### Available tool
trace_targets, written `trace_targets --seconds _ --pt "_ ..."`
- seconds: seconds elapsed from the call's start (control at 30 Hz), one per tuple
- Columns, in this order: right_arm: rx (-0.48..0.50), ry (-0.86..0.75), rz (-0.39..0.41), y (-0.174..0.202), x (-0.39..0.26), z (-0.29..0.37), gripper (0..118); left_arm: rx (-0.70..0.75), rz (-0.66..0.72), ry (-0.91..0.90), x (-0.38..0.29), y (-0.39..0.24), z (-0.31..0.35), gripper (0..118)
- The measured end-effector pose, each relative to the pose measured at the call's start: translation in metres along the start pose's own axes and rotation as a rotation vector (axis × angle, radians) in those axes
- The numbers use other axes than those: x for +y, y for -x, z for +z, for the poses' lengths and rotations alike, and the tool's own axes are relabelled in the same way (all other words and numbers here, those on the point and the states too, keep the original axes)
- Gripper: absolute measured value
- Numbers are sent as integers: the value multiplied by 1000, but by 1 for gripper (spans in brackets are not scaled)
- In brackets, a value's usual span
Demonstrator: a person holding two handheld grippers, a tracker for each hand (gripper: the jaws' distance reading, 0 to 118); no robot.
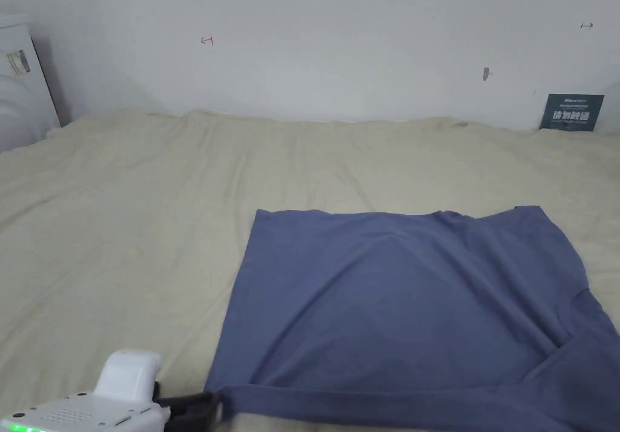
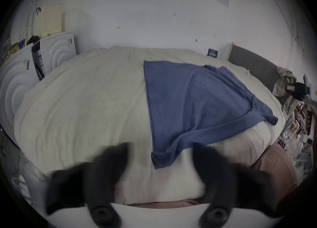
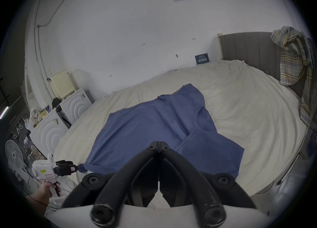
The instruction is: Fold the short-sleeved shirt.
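A blue short-sleeved shirt [image 1: 393, 306] [image 2: 197, 103] [image 3: 151, 128] lies spread on the cream bed sheet [image 1: 121, 221], its collar toward the right. The strip along its near edge is turned over onto the body. My left gripper [image 1: 206, 406] [image 2: 162, 149] [image 3: 73, 169] is open at the shirt's near left corner, and that corner lies between its blurred jaws. My right gripper [image 3: 159, 143] is shut with nothing in it, held in the air on the near side of the shirt. It also appears small at the far right of the left gripper view [image 2: 297, 91].
White cabinets [image 2: 56, 55] stand at the bed's left end. A grey headboard [image 3: 248, 48] with a plaid shirt [image 3: 295, 60] draped on it closes the right end. A fan [image 3: 14, 152] stands on the floor at the left. The wall runs behind the bed.
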State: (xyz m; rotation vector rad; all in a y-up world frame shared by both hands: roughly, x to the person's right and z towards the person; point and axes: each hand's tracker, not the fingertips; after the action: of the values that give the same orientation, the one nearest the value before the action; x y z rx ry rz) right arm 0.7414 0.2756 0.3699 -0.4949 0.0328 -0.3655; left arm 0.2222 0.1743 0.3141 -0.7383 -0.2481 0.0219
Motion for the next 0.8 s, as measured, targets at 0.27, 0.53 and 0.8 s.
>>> trace_targets --seconds 0.27,0.53,0.8 --pt "1 33 12 -1 -1 -5 0 0 -6 57 4 -6 -25 112" --pt "-14 42 4 -7 -3 -8 0 12 -63 69 5 -26 -20 3" --pt "-116 169 15 -84 7 -13 22 -4 -73 37 19 -31 -8 3"
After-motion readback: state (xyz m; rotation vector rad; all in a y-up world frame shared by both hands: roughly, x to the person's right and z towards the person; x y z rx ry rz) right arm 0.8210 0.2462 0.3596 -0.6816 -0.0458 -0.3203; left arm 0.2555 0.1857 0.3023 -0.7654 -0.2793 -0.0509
